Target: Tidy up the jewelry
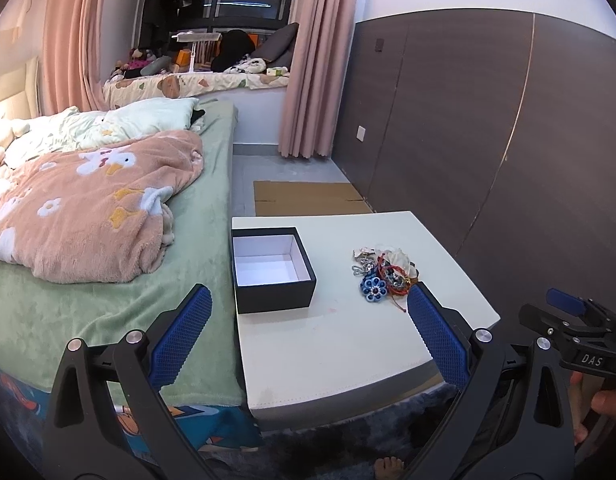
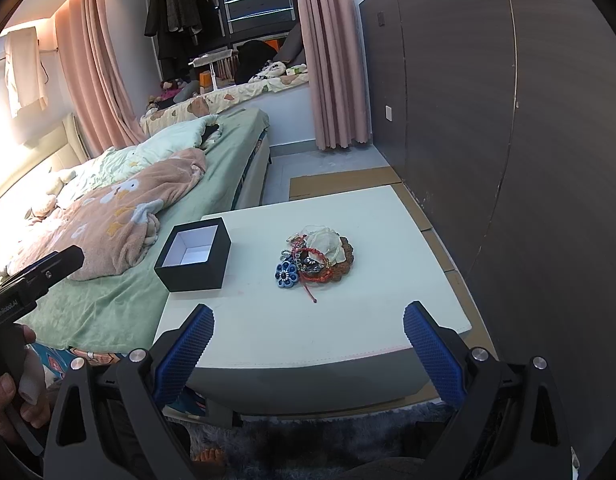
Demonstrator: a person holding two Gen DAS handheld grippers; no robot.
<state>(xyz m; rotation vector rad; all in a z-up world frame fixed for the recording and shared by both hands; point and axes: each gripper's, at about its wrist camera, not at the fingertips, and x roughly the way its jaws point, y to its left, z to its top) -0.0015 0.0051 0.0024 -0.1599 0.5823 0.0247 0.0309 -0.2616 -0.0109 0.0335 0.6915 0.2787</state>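
Note:
A black box (image 1: 273, 276) (image 2: 194, 255) with a white inside stands open and empty at the left of a small white table (image 1: 340, 340) (image 2: 348, 320). To its right lies a heap of jewelry (image 1: 386, 274) (image 2: 314, 258): a blue flower piece (image 1: 374, 287) (image 2: 286, 275), red cord bracelets, beads and a cream fabric flower. My left gripper (image 1: 310, 300) is open near the table's front edge, nothing between its blue pads. My right gripper (image 2: 308, 318) is open too, in front of the heap, and shows at the right of the left wrist view (image 1: 564, 308).
A bed with a green sheet (image 1: 108, 300) (image 2: 120, 300) and a pink blanket (image 1: 88, 216) runs along the table's left side. A dark panelled wall (image 1: 488, 140) (image 2: 508, 160) stands to the right. Flat cardboard (image 1: 308, 198) lies on the floor beyond the table. A furry dark rug (image 2: 308, 440) is underfoot.

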